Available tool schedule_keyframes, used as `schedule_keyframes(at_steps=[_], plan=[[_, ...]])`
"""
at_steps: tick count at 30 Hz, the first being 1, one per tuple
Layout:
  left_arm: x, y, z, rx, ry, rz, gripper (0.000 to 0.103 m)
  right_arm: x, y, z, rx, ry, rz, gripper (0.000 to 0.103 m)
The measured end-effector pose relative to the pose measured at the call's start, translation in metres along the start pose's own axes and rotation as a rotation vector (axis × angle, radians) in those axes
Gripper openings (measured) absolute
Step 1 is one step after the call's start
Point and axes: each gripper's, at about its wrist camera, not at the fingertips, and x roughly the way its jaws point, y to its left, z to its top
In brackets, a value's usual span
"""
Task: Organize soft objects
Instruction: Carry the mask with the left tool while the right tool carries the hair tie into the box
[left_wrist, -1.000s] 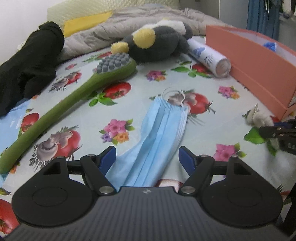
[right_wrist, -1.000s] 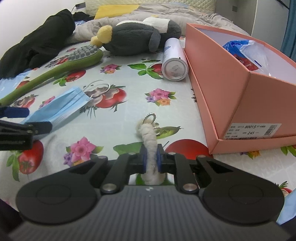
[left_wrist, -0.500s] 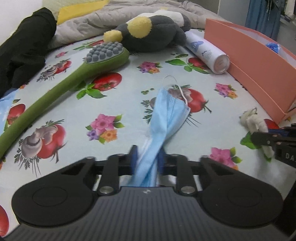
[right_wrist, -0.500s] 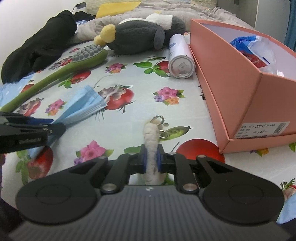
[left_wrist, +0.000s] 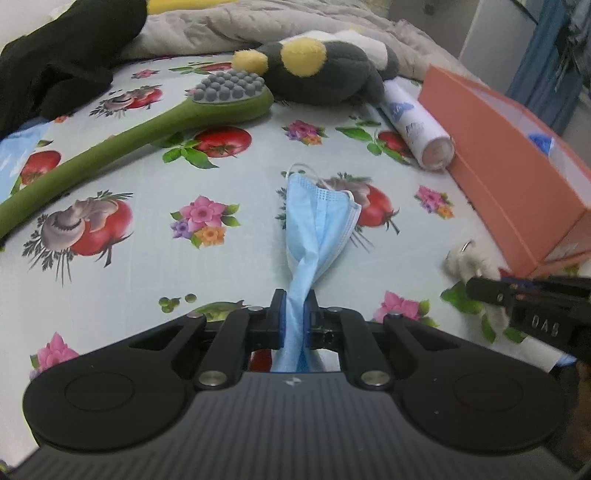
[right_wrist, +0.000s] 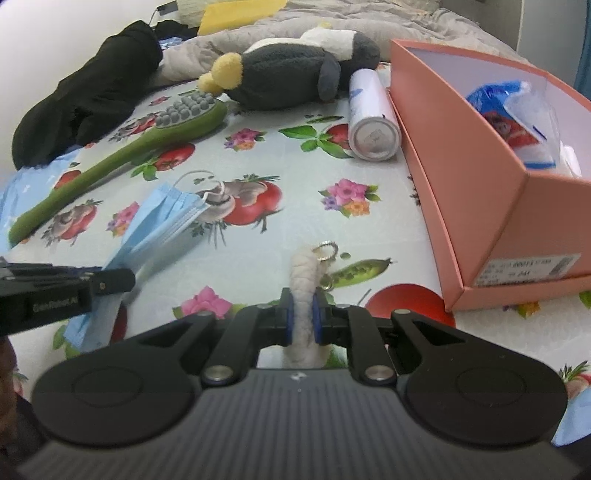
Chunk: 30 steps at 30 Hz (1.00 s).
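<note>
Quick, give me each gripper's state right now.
Left gripper: shut on the mask.
Right gripper: shut on the plush keychain.

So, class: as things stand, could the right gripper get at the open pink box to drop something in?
Probably yes. The pink box stands open-topped just to the right of the right gripper, with only bare tablecloth between; the gripper is already shut on the white keychain.

Light-blue mask, salmon-pink box, green brush, tomato-and-flower printed sheet.
</note>
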Motion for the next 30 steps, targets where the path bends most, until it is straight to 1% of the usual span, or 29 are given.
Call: schedule_keyframes(at_steps=[3, 7, 10, 17, 24, 30], plan=[[-0.007, 0.001, 0.005, -0.028, -0.01, -0.01, 0.011, -0.006, 0.004, 0.003, -0.013, 0.001, 0.008, 0.012], [-0.017, -0.002, 0.01, -0.036, -0.015, -0.019, 0.011, -0.015, 0.006, 0.007, -0.02, -0.003, 0.017, 0.012], [-0.025, -0.003, 0.011, -0.051, -0.021, -0.04, 0.011, -0.022, 0.007, 0.009, -0.014, -0.014, 0.027, 0.012], [-0.047, -0.014, 0.02, -0.088, -0.021, -0.054, 0.011, -0.045, 0.001, 0.018, 0.023, -0.039, 0.051, 0.012], [-0.07, -0.042, 0.037, -0.075, -0.043, -0.074, 0.011, -0.077, -0.011, 0.037, 0.047, -0.103, 0.072, 0.012], [-0.091, -0.071, 0.064, -0.044, -0.09, -0.096, 0.011, -0.105, -0.03, 0.056, 0.079, -0.182, 0.082, 0.012]])
